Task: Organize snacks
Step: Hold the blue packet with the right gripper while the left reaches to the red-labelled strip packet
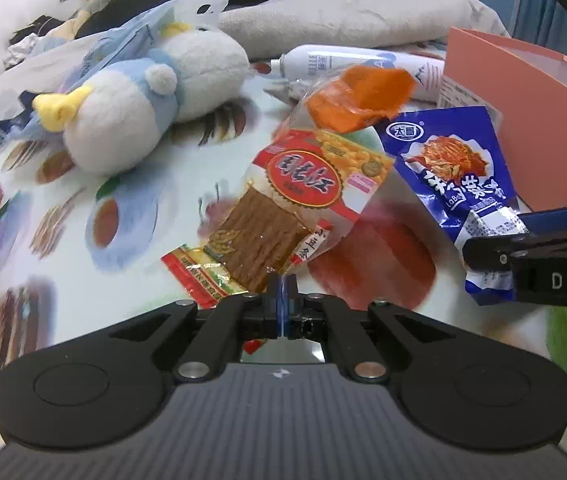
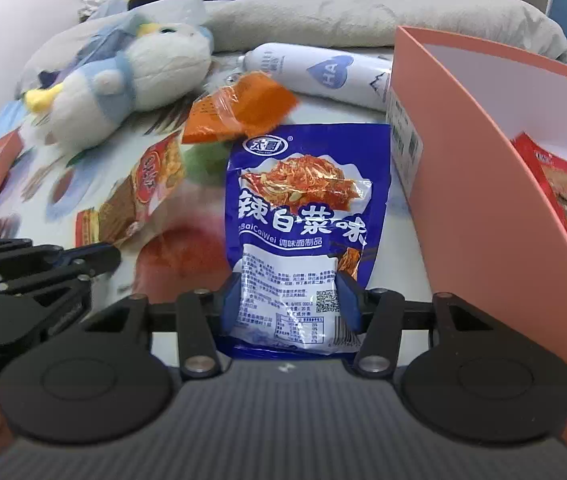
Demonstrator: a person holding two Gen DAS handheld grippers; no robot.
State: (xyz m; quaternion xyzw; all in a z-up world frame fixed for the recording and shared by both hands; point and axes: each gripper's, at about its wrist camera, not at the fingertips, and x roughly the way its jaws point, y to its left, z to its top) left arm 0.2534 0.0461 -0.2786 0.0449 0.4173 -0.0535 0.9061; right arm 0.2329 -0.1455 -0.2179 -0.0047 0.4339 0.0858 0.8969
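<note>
Two tongs, each gripping one snack. Left tongs, fully closed, pinch the red-and-yellow packet at frame centre. Right tongs, half-spread, clamp the blue packet beside the pink box.

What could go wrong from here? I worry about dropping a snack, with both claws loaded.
1. The left claw pinches only the bottom edge of the red packet, which hangs tilted; it might slip out or swing.
2. The right claw holds the blue packet close to the pink box wall; the packet could catch on it.
3. The claws sit close together, so the packets may collide.
</note>
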